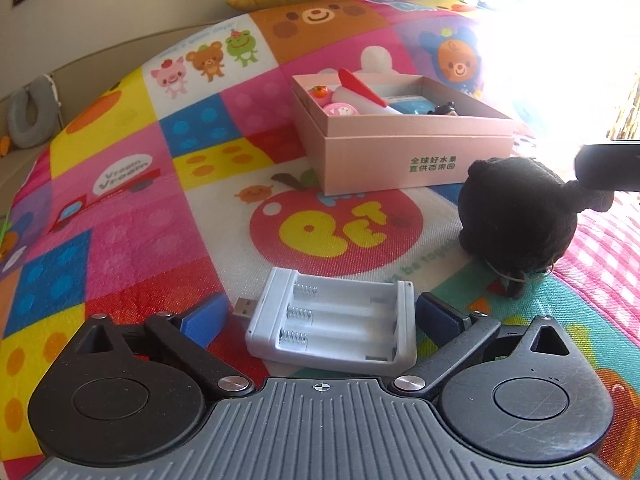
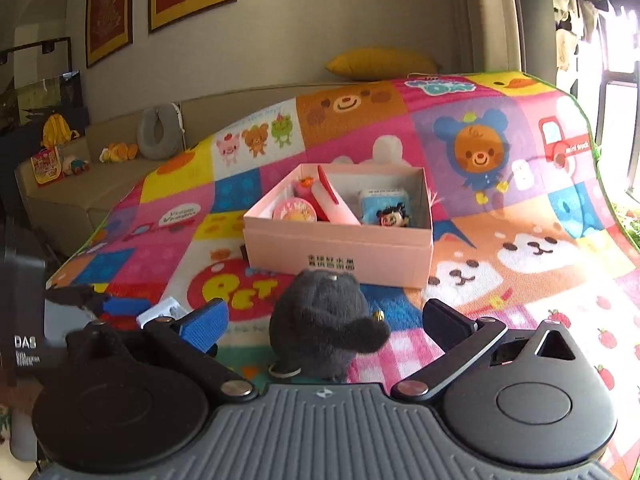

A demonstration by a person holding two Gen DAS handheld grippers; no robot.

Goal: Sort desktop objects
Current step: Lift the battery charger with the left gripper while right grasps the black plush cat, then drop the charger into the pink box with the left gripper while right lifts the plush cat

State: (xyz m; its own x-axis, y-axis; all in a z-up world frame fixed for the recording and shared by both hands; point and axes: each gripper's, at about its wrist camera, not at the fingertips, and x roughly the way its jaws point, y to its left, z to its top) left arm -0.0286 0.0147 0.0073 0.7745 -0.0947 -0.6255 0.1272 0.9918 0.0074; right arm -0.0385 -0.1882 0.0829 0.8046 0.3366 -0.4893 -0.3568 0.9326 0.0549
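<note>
A white three-slot battery case [image 1: 332, 332] with a USB plug lies flat on the colourful play mat [image 1: 120, 208]. My left gripper [image 1: 323, 305] is open around it, a blue pad on each side and neither pressing. Right of it stands a black plush toy [image 1: 516, 216], seen from behind in the right wrist view [image 2: 320, 320]. My right gripper [image 2: 326, 307] is open, its fingers wide on either side of the plush with gaps. Beyond stands an open pink box [image 2: 340, 252] holding a round pink tin [image 2: 294, 212], a red-and-white item, a blue pack and a small figurine [image 2: 392, 216].
The mat drapes over a beige sofa [image 2: 60, 200] with a grey neck pillow [image 2: 154, 136], a yellow cushion [image 2: 380, 62] and small toys. Framed pictures hang on the wall. A bright window [image 2: 620, 120] is at the right. The left gripper's body [image 2: 80, 300] shows at the far left.
</note>
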